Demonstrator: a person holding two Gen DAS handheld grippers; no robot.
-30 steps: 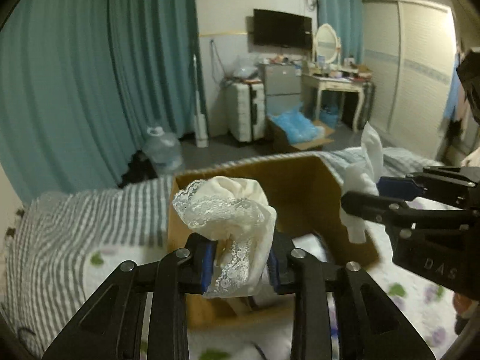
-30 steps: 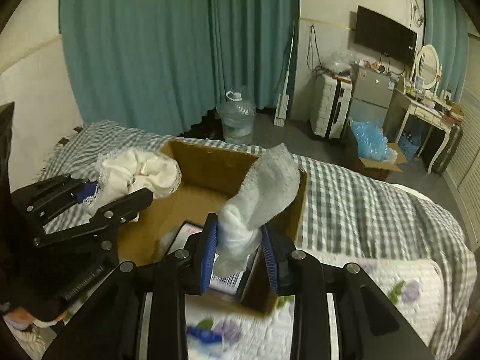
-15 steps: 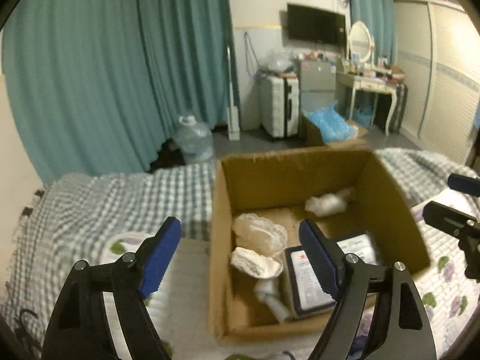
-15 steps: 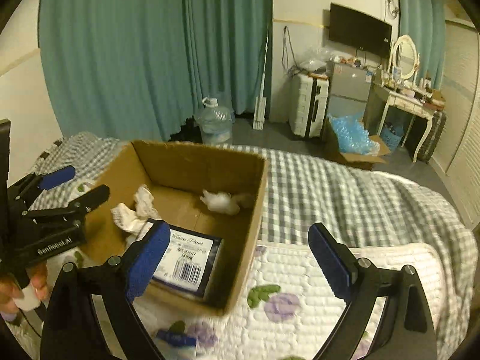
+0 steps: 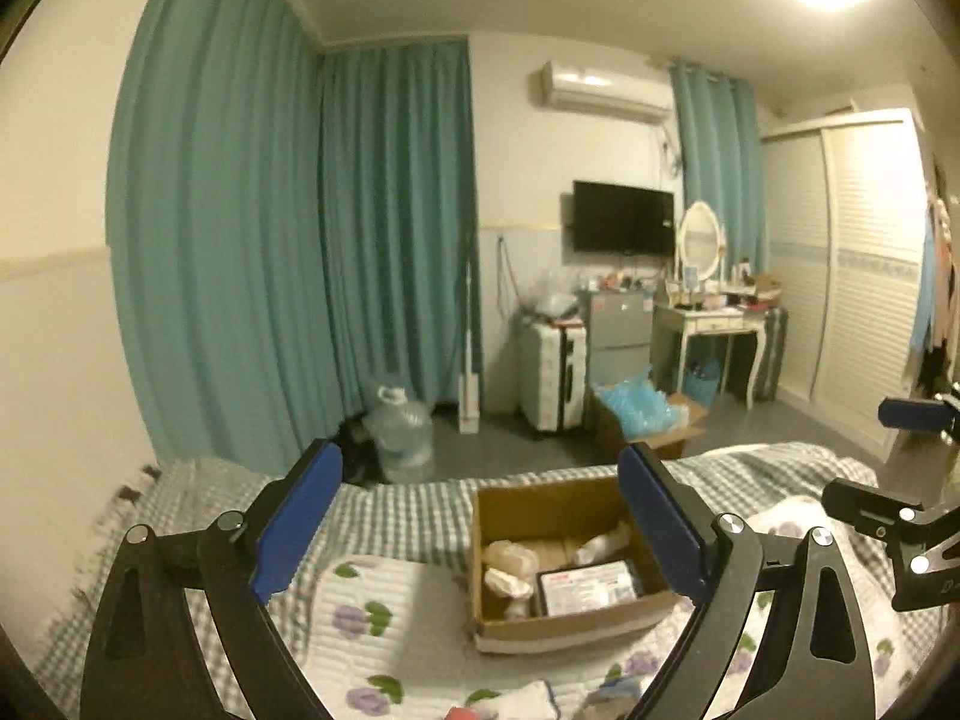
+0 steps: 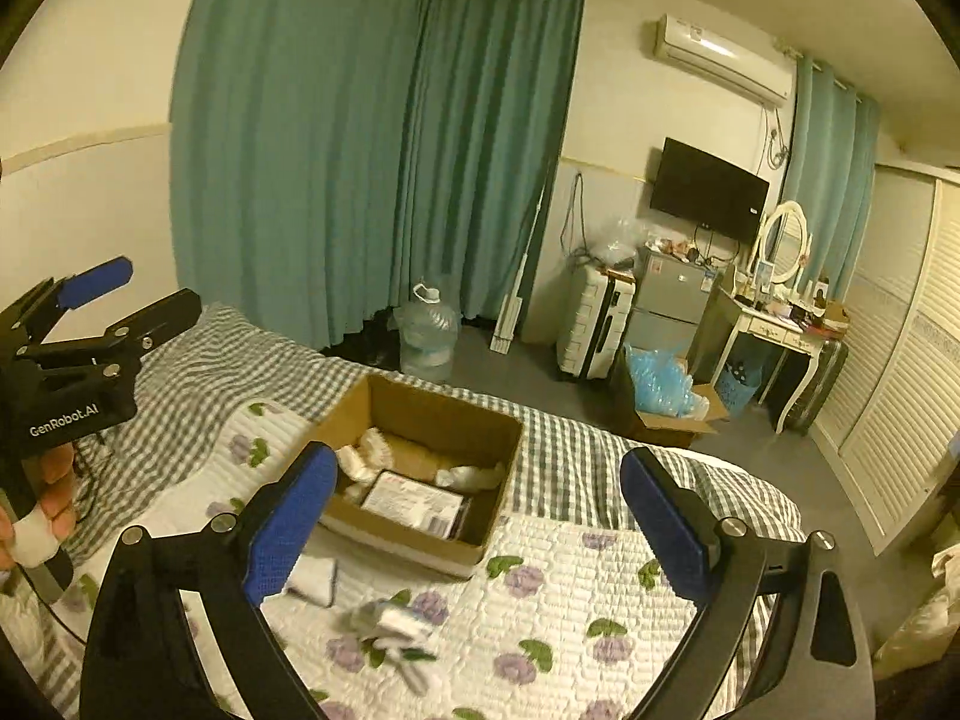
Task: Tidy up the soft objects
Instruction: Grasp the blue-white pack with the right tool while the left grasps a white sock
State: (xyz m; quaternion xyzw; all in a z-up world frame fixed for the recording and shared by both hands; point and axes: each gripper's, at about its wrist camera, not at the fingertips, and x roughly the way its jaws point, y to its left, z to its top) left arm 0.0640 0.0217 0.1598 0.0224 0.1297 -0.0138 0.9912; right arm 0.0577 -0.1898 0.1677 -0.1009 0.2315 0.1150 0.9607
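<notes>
An open cardboard box (image 5: 498, 540) (image 6: 432, 402) sits on the bed. Inside lie a cream lace cloth (image 5: 507, 564) (image 6: 366, 453), a white sock (image 5: 600, 540) (image 6: 474, 474) and a flat printed packet (image 5: 591, 585) (image 6: 414, 501). My left gripper (image 5: 480, 528) (image 6: 114, 300) is open and empty, raised well above and back from the box. My right gripper (image 6: 480, 516) (image 5: 888, 456) is open and empty, also raised above the box. More soft white items (image 6: 390, 624) (image 5: 516, 699) lie on the quilt in front of the box.
The bed has a floral quilt (image 6: 600, 600) over a checked sheet (image 6: 576, 456). Beyond it stand a water jug (image 5: 399, 426), a suitcase (image 5: 552, 378), a floor box of blue bags (image 5: 642, 414), a dressing table (image 5: 714, 324) and teal curtains (image 5: 360, 240).
Both grippers opened and dropped the lace cloth and the sock into the box, then lifted up and pulled back, so the box looks smaller and farther away.
</notes>
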